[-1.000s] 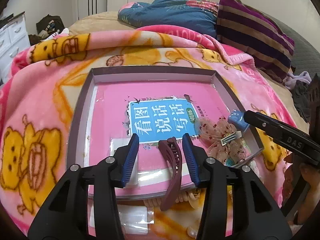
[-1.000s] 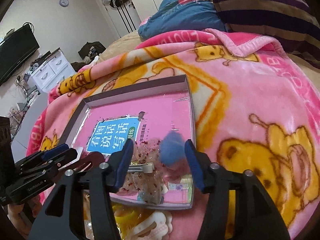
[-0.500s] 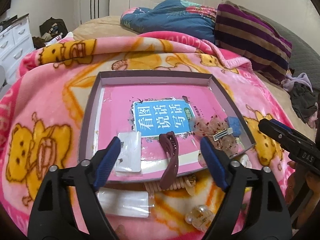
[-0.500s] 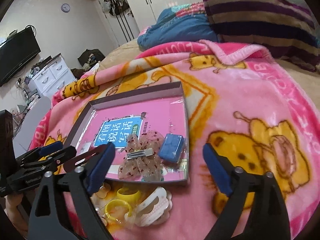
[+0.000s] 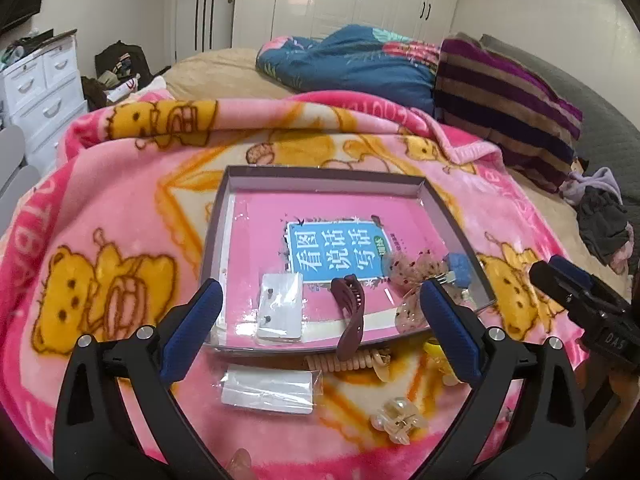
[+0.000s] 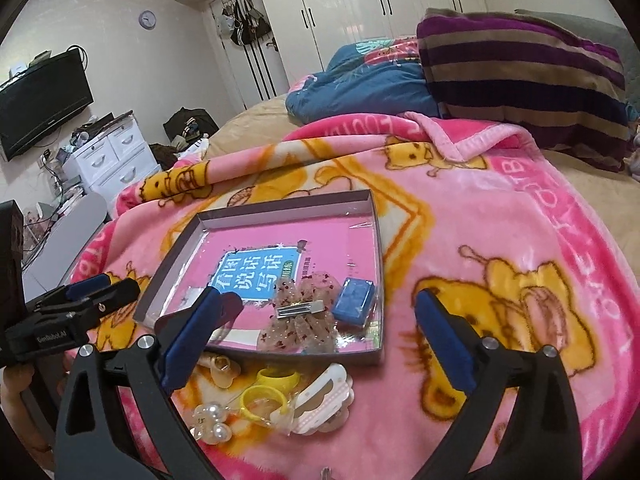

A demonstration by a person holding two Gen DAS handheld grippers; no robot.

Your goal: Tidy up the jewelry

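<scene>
From the left wrist view, the left claw [image 5: 320, 332] gapes wide and empty over the tray [image 5: 218, 216] — the maroon hair claw clip [image 5: 350, 316] lies across the tray's near rim, long axis running toward the camera. From the right wrist view, the right claw [image 6: 320, 332] is also wide open, holding nothing — the bow hair clip [image 6: 301, 316] lies inside the tray with its metal bar crosswise, just beside the blue box [image 6: 355, 298].

My left wrist view looks down over the tray [image 5: 452, 216] from its near edge. My right wrist view faces it from the right; both share the tray's [image 6: 372, 220] contents.
</scene>
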